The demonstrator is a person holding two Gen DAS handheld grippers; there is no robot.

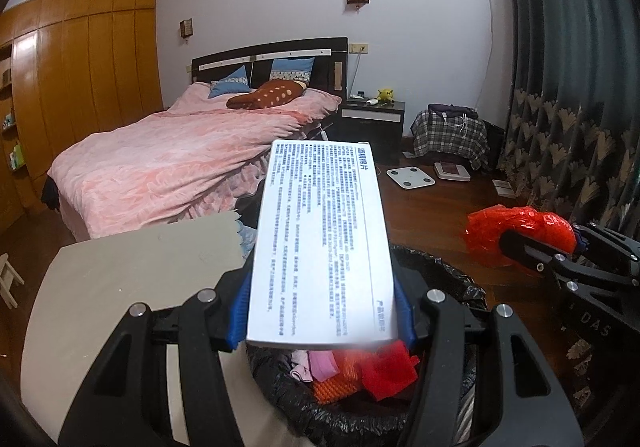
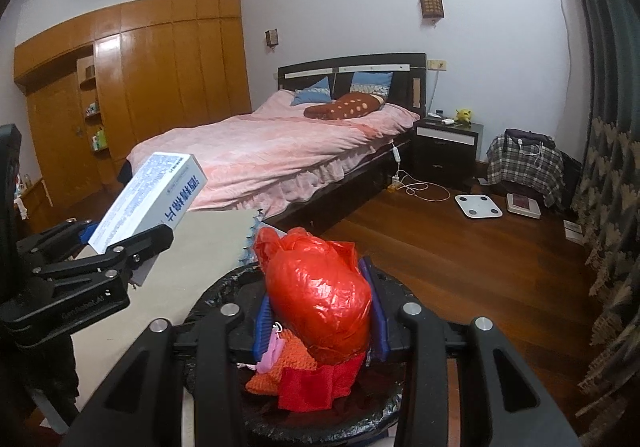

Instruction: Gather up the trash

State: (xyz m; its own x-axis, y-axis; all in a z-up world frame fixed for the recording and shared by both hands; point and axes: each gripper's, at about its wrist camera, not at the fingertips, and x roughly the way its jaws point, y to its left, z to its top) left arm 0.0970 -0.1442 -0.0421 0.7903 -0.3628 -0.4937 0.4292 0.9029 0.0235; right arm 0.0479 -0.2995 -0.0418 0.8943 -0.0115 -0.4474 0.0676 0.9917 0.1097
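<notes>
My left gripper (image 1: 322,311) is shut on a white box printed with blue text (image 1: 320,243), held flat above a bin lined with a black bag (image 1: 452,279). The same white box (image 2: 148,199) shows at the left of the right wrist view, clamped in the left gripper (image 2: 132,243). My right gripper (image 2: 320,307) is shut on a bunched red plastic bag (image 2: 320,299), also over the bin (image 2: 224,287). In the left wrist view that red bag (image 1: 520,231) sits at the right, in the right gripper (image 1: 540,247). Red, orange and pink trash (image 1: 352,371) lies inside the bin.
A grey tabletop (image 1: 132,287) borders the bin on the left. A bed with a pink cover (image 1: 168,163) fills the middle of the room. Behind are a nightstand (image 1: 374,119), a plaid-covered pile (image 1: 450,135), two floor scales (image 1: 410,177) and a patterned curtain (image 1: 572,127).
</notes>
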